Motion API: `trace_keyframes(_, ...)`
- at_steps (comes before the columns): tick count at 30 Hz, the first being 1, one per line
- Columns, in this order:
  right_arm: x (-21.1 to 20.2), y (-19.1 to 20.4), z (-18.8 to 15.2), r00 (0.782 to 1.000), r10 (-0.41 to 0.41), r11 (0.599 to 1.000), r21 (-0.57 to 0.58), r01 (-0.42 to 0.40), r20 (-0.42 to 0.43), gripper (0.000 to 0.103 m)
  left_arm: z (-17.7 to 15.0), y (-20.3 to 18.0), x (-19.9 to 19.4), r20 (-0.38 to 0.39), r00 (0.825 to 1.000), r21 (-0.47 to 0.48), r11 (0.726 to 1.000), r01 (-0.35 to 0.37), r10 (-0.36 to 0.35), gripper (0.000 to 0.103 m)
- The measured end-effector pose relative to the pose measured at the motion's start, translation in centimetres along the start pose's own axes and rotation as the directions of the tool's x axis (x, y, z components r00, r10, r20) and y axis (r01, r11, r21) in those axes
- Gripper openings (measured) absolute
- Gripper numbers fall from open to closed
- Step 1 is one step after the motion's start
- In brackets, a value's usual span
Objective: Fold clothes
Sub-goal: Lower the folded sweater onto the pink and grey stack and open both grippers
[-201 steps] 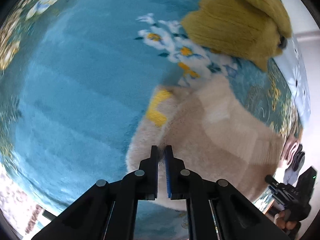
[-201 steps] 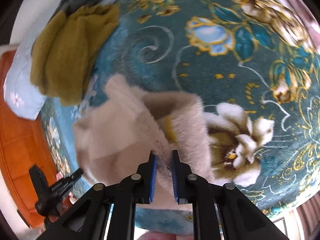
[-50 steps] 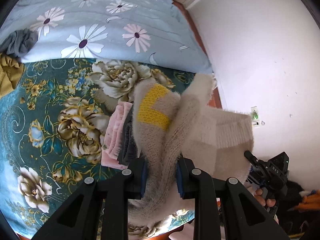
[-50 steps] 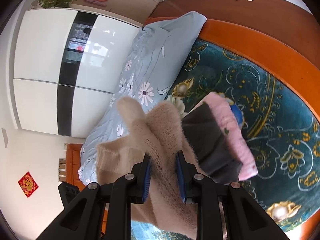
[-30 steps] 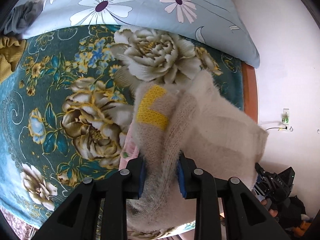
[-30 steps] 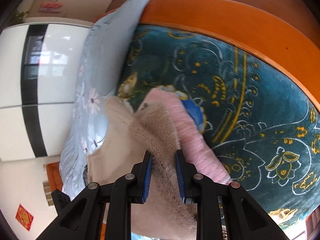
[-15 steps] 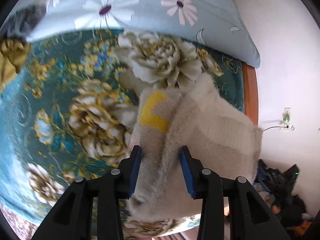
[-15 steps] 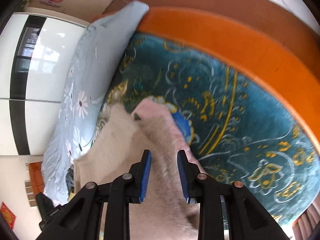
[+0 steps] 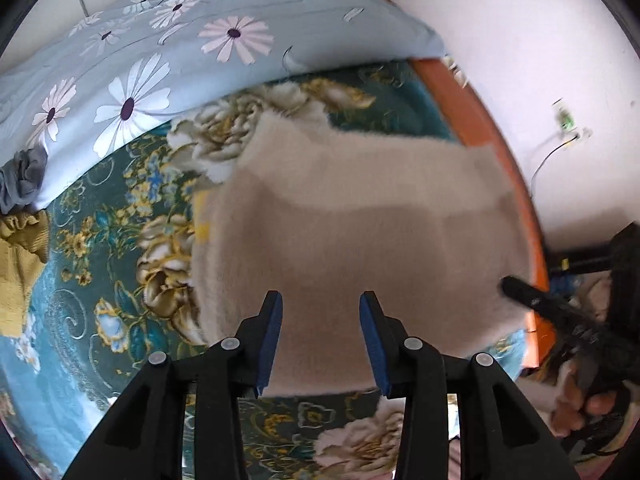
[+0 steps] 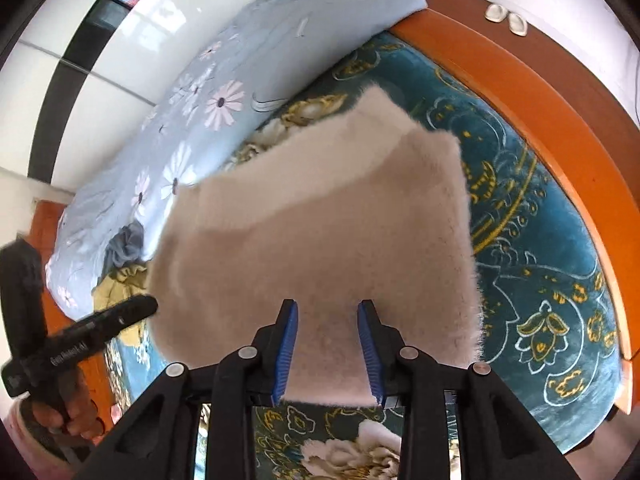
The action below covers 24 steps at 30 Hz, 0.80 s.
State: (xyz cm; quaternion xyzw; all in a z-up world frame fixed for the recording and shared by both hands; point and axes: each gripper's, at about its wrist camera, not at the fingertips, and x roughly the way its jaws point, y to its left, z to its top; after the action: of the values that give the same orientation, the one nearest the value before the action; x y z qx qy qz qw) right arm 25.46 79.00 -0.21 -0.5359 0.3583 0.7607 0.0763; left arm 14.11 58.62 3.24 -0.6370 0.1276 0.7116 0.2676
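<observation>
sweater (image 9: 360,220) folded flat, lying on bed blanket (image 9: 100,288) near footboard | left tongs (image 9: 320,338) open, empty | right tongs (image 10: 327,346) open, empty (both just above it) | left: yellow garment (image 9: 20,256), grey cloth (image 9: 22,180) unfolded by pillow

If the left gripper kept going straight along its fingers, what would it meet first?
Most likely the folded beige sweater: it fills the view right ahead of the open left gripper, lying on the teal floral blanket. How far off it is cannot be told.
</observation>
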Motion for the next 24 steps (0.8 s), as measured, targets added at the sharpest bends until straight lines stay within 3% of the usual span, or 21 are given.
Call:
trace_keyframes(2, 0.5, -1.1, 0.5, 1.000, 0.009, 0.999, 0.034, -0.009, -0.002, 0.034, 0.3, 0.9, 1.3, -0.015, 0.998, -0.021, 0.998, -0.066, 0.066, 0.041)
trace_keyframes(6, 2.3, -1.9, 2.0, 1.000, -0.004, 0.996, 0.087, 0.005, -0.011, 0.034, 1.5, 2.3, 3.3, -0.052, 0.990, -0.079, 0.988, -0.133, 0.129, 0.041)
trace_keyframes(12, 3.9, -2.7, 2.6, 1.000, -0.017, 0.989, 0.145, 0.021, -0.025, 0.035, 2.1, 2.8, 5.1, -0.089, 0.988, -0.078, 0.988, -0.132, 0.125, 0.042)
trace_keyframes(15, 4.3, -3.3, 2.5, 1.000, -0.002, 0.987, 0.162, 0.006, -0.028, 0.036, 1.8, 3.1, 5.0, -0.093, 0.989, -0.081, 0.989, -0.123, 0.115, 0.048)
trace_keyframes(20, 3.4, -2.6, 2.4, 0.998, -0.002, 0.989, 0.147, 0.011, -0.062, 0.039, 0.6, 3.3, 2.4, -0.038, 0.996, -0.111, 0.991, -0.079, 0.075, 0.048)
trace_keyframes(24, 1.2, 0.0, 0.8, 0.999, 0.024, 0.998, 0.052, -0.022, -0.034, 0.049, -1.1, 3.9, 0.9, -0.008, 0.999, -0.166, 0.985, -0.048, 0.047, 0.048)
